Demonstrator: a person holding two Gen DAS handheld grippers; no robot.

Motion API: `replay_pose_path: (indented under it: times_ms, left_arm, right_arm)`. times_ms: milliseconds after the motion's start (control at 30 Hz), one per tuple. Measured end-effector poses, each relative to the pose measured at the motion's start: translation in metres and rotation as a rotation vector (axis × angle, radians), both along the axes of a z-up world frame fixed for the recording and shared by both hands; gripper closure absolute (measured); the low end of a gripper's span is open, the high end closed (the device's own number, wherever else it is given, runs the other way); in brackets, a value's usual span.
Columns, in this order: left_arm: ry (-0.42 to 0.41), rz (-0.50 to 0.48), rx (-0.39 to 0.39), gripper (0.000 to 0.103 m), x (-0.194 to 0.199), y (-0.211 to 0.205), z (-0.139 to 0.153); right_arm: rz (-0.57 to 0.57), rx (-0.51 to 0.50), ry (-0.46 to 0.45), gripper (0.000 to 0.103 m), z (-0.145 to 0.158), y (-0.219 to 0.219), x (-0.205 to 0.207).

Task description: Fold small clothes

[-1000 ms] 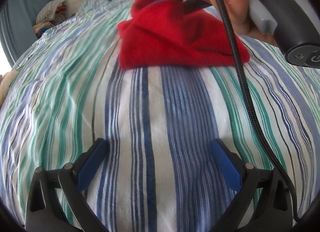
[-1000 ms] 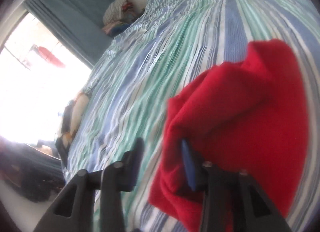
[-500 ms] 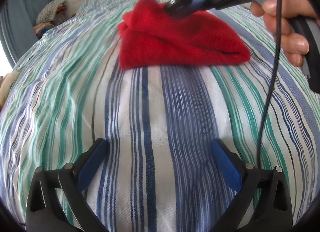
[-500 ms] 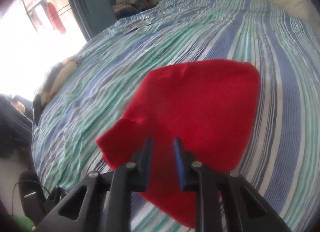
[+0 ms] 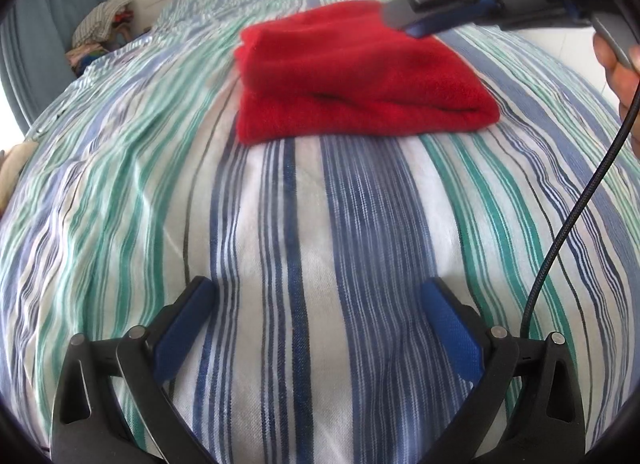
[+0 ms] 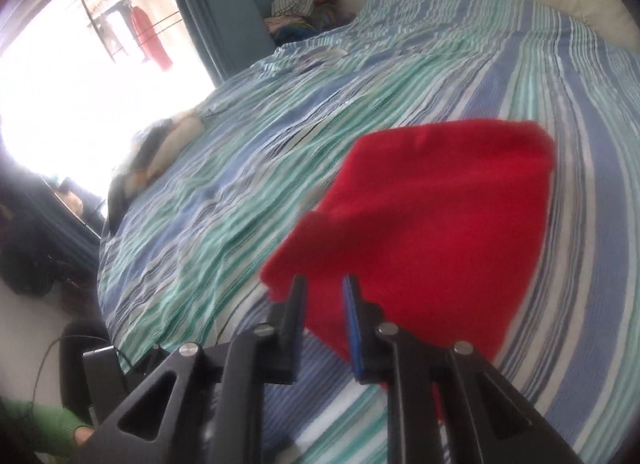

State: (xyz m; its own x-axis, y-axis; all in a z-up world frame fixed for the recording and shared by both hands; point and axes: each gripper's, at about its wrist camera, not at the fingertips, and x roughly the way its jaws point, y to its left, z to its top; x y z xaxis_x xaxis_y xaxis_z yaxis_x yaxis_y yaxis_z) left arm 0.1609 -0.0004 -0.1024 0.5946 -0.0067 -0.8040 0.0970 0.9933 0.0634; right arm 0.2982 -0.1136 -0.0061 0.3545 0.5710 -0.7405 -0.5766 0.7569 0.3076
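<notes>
Your right gripper (image 6: 324, 292) hangs over the folded red cloth (image 5: 356, 76), jaws closing on nothing; your left gripper (image 5: 316, 304) hovers with jaws spread above the bed (image 5: 320, 224).

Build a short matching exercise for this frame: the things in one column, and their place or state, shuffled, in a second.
Things:
1. red garment
2. left gripper
3. right gripper
4. pile of clothes

Places or states:
A. fingers spread wide over bare striped sheet
B. stacked by the curtain, past the bed's far corner
C. folded, lying on the bed
D. fingers narrow and closing above the garment, gripping nothing

Pairs: 1-C, 2-A, 3-D, 4-B
</notes>
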Motion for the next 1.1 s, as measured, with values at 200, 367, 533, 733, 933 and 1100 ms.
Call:
replay_pose_path:
  times_ms: [200, 367, 533, 733, 933, 1100]
  left_arm:
    - [-0.005, -0.001, -0.003, 0.000, 0.000, 0.000, 0.000]
    - [-0.008, -0.001, -0.010, 0.000, 0.000, 0.001, 0.000]
    - [-0.006, -0.001, -0.001, 0.000, 0.000, 0.000, -0.001]
    - [-0.007, -0.001, -0.001, 0.000, 0.000, 0.000, -0.001]
    - [-0.014, -0.003, -0.011, 0.000, -0.001, 0.001, 0.001]
    - [-0.014, -0.002, -0.006, 0.000, -0.002, 0.000, 0.001]
  right_arm:
    - [-0.111, -0.062, 0.186, 0.084, -0.076, -0.033, 0.002]
    - [-0.205, 0.072, 0.092, 0.055, -0.053, -0.059, -0.032]
    - [-0.194, -0.112, -0.051, 0.036, -0.036, -0.079, -0.101]
    - [-0.203, -0.206, -0.059, 0.028, -0.046, -0.102, -0.155]
    - [-0.274, -0.240, -0.107, 0.014, -0.080, -0.092, -0.160]
    - [-0.294, -0.301, -0.175, 0.007, -0.088, -0.079, -0.165]
